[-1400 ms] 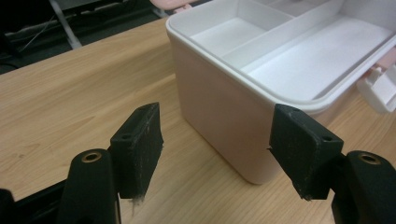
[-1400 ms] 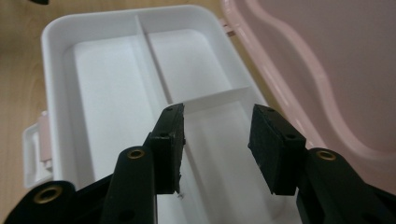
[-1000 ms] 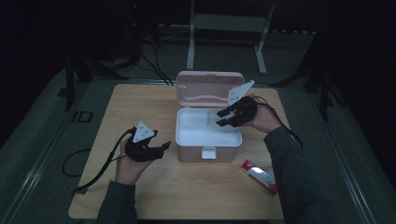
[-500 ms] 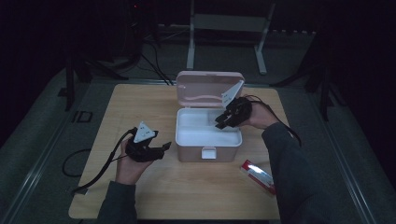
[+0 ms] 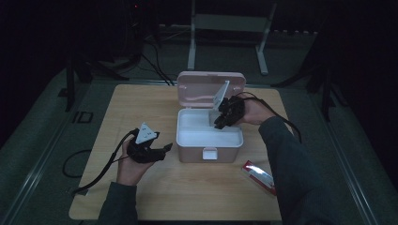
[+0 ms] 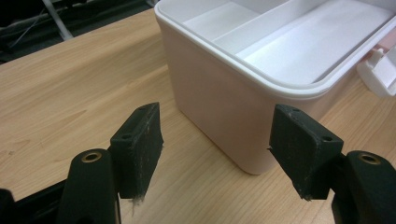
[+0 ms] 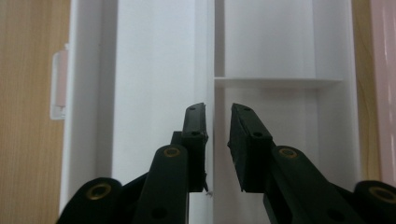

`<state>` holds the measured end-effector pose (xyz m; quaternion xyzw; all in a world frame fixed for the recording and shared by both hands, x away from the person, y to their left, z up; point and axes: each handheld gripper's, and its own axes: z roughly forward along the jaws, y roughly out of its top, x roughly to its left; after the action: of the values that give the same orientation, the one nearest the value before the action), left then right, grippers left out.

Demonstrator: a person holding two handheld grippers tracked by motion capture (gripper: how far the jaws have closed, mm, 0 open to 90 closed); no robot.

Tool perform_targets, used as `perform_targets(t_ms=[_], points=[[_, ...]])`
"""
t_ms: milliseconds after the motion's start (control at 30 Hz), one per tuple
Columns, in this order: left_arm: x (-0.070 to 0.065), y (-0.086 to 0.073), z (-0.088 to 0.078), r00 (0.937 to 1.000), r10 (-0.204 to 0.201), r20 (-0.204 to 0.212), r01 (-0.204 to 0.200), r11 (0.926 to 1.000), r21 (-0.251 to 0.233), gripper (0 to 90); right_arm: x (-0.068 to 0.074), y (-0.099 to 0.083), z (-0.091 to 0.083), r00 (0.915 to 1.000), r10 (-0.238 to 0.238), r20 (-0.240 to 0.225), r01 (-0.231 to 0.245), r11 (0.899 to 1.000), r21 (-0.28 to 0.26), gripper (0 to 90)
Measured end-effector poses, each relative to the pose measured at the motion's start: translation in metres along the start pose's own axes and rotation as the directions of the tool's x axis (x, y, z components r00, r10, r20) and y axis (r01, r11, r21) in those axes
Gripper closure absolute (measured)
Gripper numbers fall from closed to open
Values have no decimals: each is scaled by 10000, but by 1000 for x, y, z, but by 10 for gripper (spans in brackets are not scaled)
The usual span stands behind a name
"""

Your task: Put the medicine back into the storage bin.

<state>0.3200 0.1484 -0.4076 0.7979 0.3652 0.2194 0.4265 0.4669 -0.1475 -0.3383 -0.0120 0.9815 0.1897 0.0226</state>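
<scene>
Pink plastic, lid up: the box (image 5: 210,140) sits at the middle of the wooden surface (image 5: 141,103), already open, its lid (image 5: 211,83) standing at the 12 o'clock edge. Inside lies a white tray (image 5: 199,123) with a long wall and a cross wall dividing it into compartments.

The right tool (image 5: 220,121) reaches down into the box from about 2 o'clock. In the right gripper view its jaws straddle the tray's long divider (image 7: 210,56), one jaw on each side; they have just been closing and now stand narrow, with a slim gap showing beside the wall, so I judge the pads are not yet pressing on it. The left tool (image 5: 165,148) rests on the surface at the box's 9 o'clock, spread wide and holding nothing; in the left gripper view the box's near corner (image 6: 243,140) stands between and beyond the jaws, untouched.

A red packet (image 5: 259,176) lies on the surface at about 5 o'clock from the box, well apart from both tools.

As a judgement: opening is done, and the grasp on the tray divider is nearly made. Left are the final squeeze and, probably, lifting the tray out, while the left tool may steady the box.
</scene>
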Motion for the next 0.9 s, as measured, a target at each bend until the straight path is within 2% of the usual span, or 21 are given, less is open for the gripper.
perform_targets(t_ms=[333,500,700,833,900], points=[[2,-1,-2,10000,-38,-1,38,10000,-65,340,-5,18,8,9996,-261,-103,269,9949,969,810],[2,-2,0,10000,-77,18,77,10000,-60,340,-4,27,12,9992,-382,-144,400,9873,1535,822],[2,-2,0,10000,-58,9,58,10000,-48,340,-3,38,22,9979,-602,-249,641,9749,2131,835],[2,-3,0,10000,-83,-9,83,10000,-42,340,-1,43,32,9978,-600,-268,651,9578,2799,852],[2,-3,0,10000,-99,-10,99,9999,-44,340,-1,44,34,9977,-615,-299,676,9545,2905,857]])
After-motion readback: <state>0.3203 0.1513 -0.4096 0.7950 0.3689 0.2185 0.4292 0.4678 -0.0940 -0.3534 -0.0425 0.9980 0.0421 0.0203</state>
